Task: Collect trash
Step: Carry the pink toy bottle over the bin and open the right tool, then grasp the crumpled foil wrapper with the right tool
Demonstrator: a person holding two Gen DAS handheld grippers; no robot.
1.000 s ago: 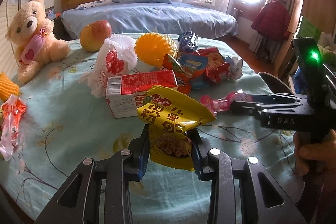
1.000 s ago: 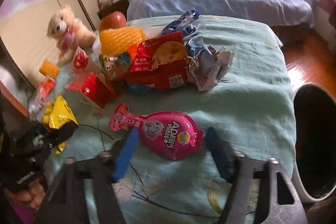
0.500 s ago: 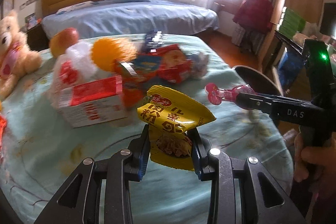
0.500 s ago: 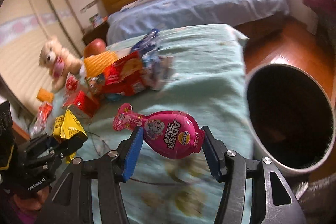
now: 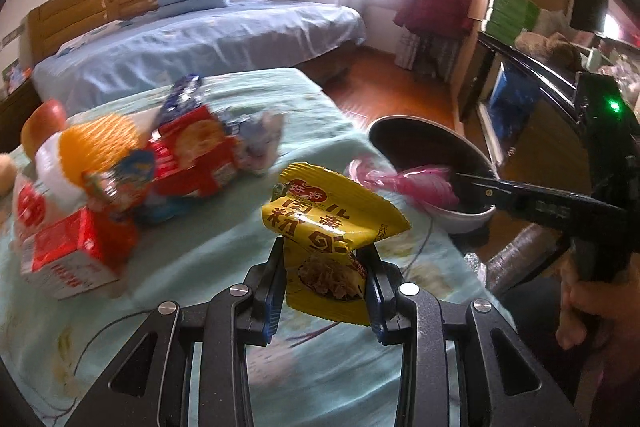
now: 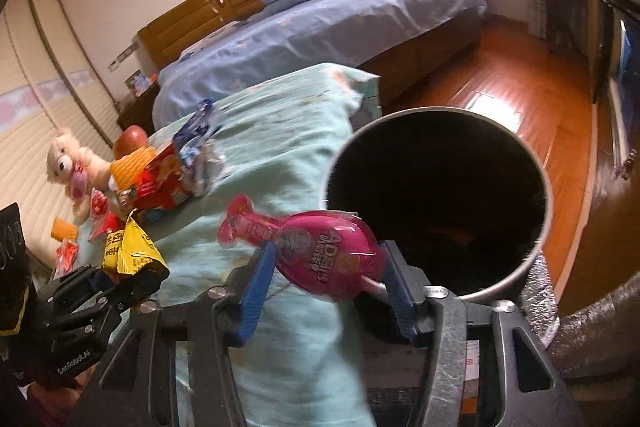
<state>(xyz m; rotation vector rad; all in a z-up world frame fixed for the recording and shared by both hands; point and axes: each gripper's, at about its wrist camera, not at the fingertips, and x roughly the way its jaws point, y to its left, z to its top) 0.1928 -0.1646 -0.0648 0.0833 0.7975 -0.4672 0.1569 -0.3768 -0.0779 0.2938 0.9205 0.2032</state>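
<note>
The right gripper [image 6: 326, 267] clamps a pink packet [image 6: 320, 255] beside the bin [image 6: 546, 187] rim; the left gripper [image 5: 324, 287] pinches a yellow wrapper [image 5: 332, 223] above the bed [image 5: 224, 251]. Neither is binned yet, and a pile of wrappers [image 5: 188, 155] awaits collection

Each wrist camera looks forward close along its own fingers over the green-covered table [image 5: 224, 239], sharing the trash pile [image 6: 168, 179], the bin [image 6: 540, 255] and the bed [image 5: 200, 43] beyond.
</note>
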